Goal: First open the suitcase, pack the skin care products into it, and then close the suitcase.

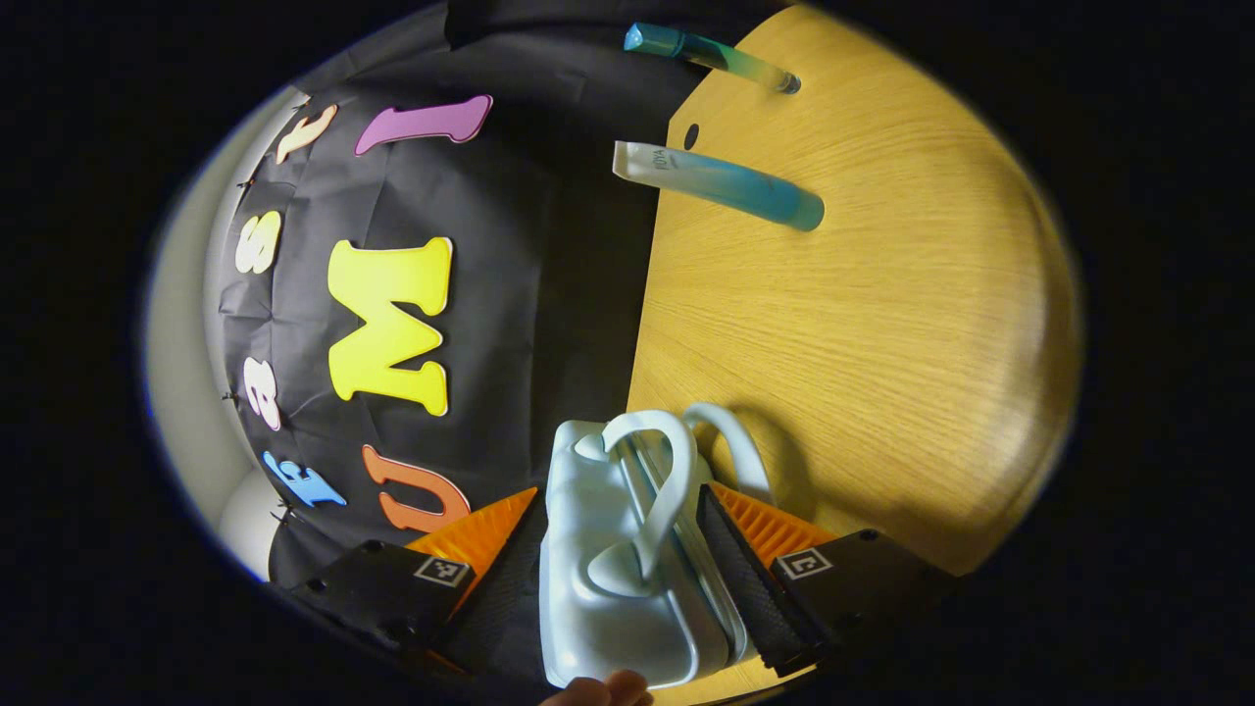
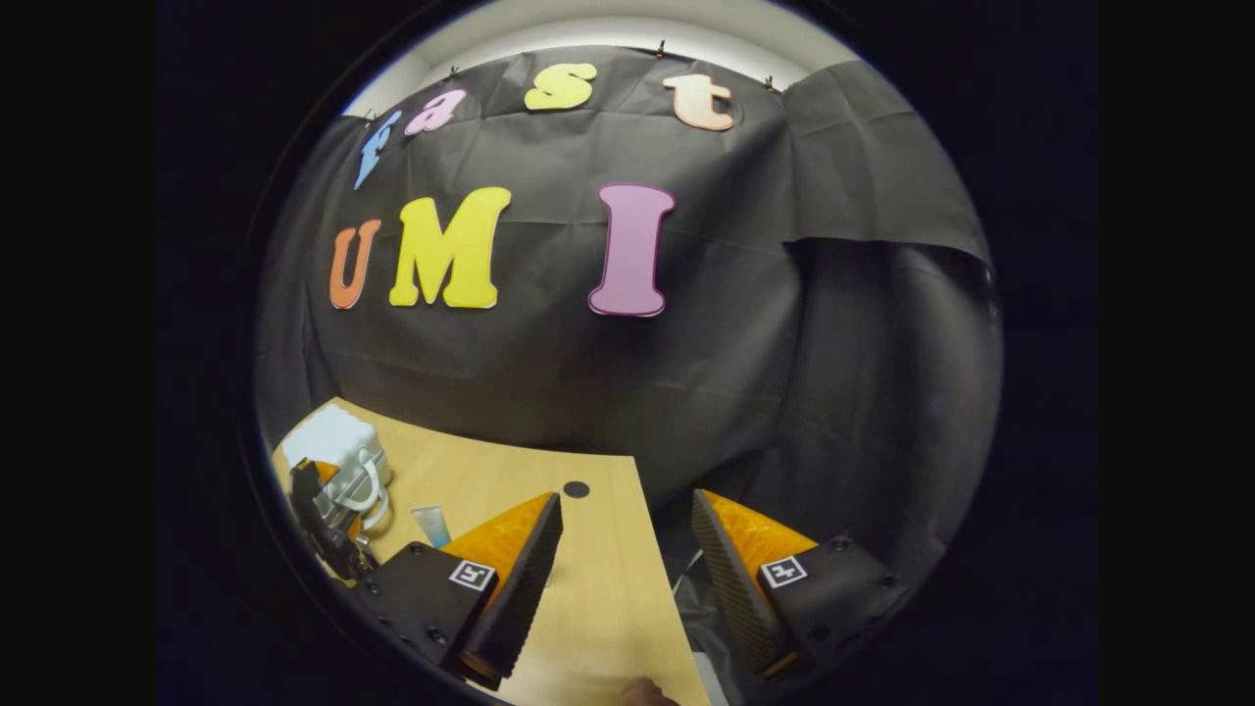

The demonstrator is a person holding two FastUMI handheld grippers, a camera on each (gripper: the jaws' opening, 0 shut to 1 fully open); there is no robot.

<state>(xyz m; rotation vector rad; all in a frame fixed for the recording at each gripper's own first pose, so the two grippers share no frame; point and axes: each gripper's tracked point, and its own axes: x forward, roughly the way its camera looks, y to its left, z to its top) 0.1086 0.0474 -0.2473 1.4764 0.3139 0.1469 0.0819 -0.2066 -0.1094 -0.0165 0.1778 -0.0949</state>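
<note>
In the left gripper view, the left gripper (image 1: 627,549) had its two orange-backed fingers set on either side of the small pale blue suitcase (image 1: 613,588), one finger against each broad face, so the case was clamped between them. The suitcase stood at the near edge of the wooden surface (image 1: 882,324), beside the surface's edge where the black cloth wall began, and its two white looped handles (image 1: 667,480) rose from the top, one in front of the other. The case looked closed, its seam running between the handles. A fingertip of the person's hand (image 1: 603,691) showed at the very bottom of that view, just below the case. Farther off on the surface lay two skin care tubes, well apart from the suitcase: a teal and clear tube (image 1: 721,183) nearer, and a second teal tube (image 1: 711,54) beyond it, near the far edge. A small dark hole (image 1: 691,135) sat in the surface between them. In the right gripper view, the right gripper (image 2: 627,579) hung with its fingers spread wide and nothing between them, over the corner of the surface (image 2: 588,608). Off to one side in that view the suitcase (image 2: 333,456) stood with the left gripper (image 2: 328,520) at it, and one tube (image 2: 431,525) lay just beside them.
</note>
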